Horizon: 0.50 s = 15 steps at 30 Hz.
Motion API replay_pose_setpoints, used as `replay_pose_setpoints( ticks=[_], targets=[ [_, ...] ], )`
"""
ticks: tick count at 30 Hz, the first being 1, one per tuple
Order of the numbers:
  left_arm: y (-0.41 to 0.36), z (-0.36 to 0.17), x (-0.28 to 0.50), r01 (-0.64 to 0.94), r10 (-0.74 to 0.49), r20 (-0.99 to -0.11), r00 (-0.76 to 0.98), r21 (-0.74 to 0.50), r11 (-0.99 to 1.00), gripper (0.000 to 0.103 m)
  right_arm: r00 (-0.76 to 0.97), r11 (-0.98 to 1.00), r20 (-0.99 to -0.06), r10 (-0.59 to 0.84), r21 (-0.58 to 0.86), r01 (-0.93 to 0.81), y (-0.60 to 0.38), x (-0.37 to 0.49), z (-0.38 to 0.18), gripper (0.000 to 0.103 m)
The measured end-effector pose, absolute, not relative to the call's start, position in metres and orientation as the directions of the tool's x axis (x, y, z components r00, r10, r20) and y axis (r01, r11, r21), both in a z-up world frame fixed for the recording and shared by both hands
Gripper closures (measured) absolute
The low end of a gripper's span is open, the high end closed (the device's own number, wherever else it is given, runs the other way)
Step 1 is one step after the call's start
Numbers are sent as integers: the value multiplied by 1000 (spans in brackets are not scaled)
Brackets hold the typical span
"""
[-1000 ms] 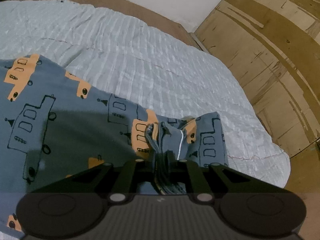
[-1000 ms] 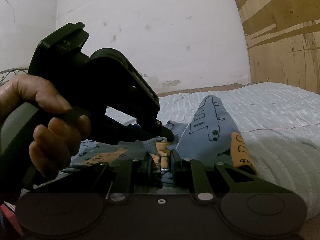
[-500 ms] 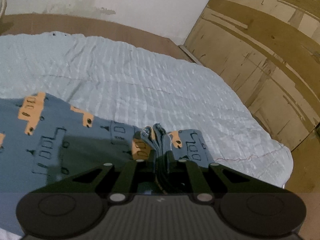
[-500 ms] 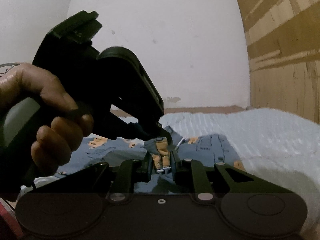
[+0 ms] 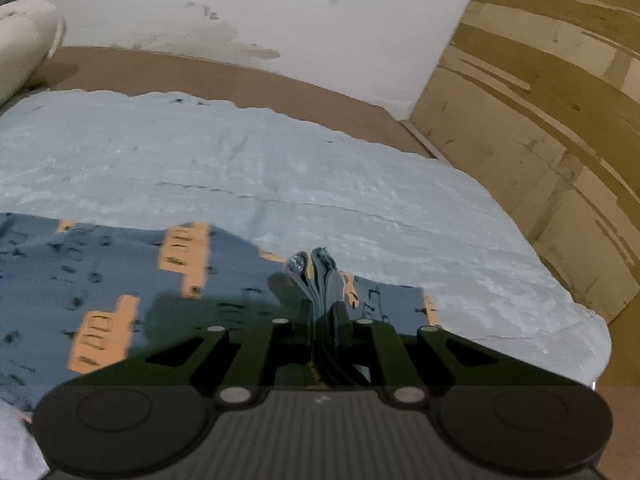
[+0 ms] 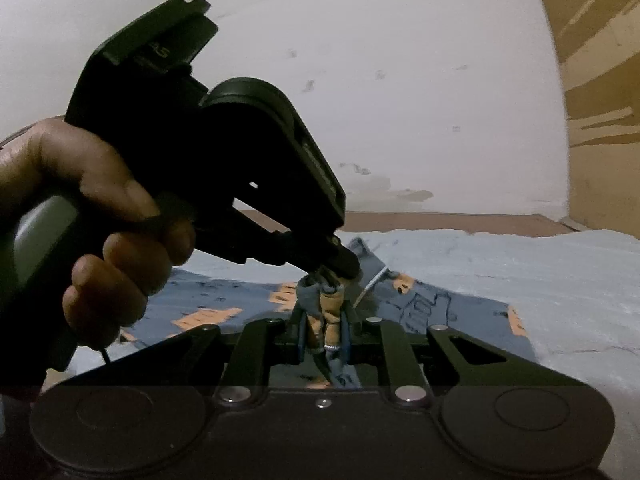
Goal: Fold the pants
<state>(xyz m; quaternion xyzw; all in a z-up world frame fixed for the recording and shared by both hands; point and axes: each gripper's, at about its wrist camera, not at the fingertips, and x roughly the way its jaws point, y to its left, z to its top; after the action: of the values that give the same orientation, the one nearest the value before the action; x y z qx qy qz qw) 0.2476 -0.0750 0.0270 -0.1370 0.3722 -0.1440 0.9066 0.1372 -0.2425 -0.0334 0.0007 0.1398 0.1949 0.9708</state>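
Left wrist view, both tools clenched on bunched pants, rest draped below on bed.

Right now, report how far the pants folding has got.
Done: both grippers have hold of the pants, left gripper and right gripper each shut on a bunched edge. In hand: that edge is lifted off the bedspread while the rest lies flat. Left: laying it over and the remaining folds.

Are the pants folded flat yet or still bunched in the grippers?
Still bunched: the left gripper and right gripper each pinch gathered folds of the pants, lifted off the bedspread.
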Motion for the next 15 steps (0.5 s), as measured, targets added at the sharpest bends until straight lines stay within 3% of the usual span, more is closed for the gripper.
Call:
replay_pose_setpoints(
  ticks=[15],
  targets=[
    [-17,-24,262,56,-341,-697,631,-398,916,94,800,876,-390,455,34,-481,-197,174,-58,86]
  ],
)
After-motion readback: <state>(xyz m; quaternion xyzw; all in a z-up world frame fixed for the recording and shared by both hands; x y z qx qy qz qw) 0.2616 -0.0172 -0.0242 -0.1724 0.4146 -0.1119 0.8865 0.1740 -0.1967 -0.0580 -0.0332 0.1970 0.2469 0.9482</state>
